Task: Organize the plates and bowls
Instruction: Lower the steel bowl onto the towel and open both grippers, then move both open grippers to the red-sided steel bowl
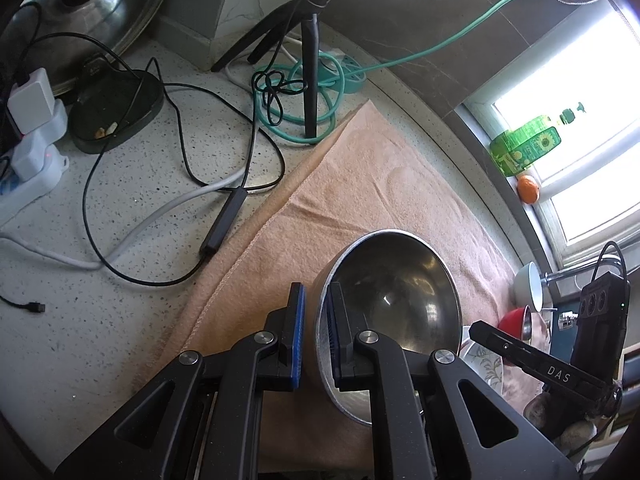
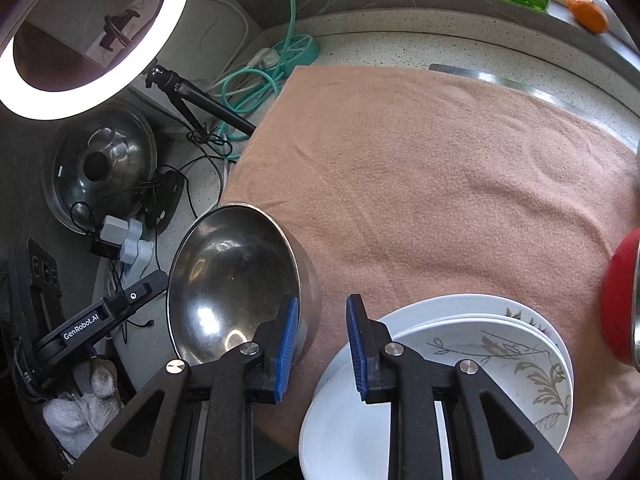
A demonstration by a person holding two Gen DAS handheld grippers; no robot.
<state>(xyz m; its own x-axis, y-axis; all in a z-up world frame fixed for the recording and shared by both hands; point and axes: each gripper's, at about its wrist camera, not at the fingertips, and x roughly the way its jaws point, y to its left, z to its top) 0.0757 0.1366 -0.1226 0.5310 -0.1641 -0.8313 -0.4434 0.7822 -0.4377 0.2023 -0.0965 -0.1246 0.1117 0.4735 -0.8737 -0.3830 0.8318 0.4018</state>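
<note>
Speckled counter (image 1: 120, 240) carries a peach towel (image 2: 440, 184), with cables and a ring light (image 2: 96, 40) at the far left. On the towel's near left edge a steel bowl (image 1: 394, 296) is tipped up on its side, its mouth facing left toward the left gripper (image 1: 316, 332) in the right wrist view. That gripper's fingers are narrow and clamp the bowl's rim, one blue pad (image 1: 298, 336) outside the wall and the other inside. The right gripper (image 2: 322, 348) hangs with fingers wide and holding nothing, between the bowl and a stack of white plates (image 2: 460, 360) at near right. A red bowl (image 2: 620, 304) sits at the right edge.
</note>
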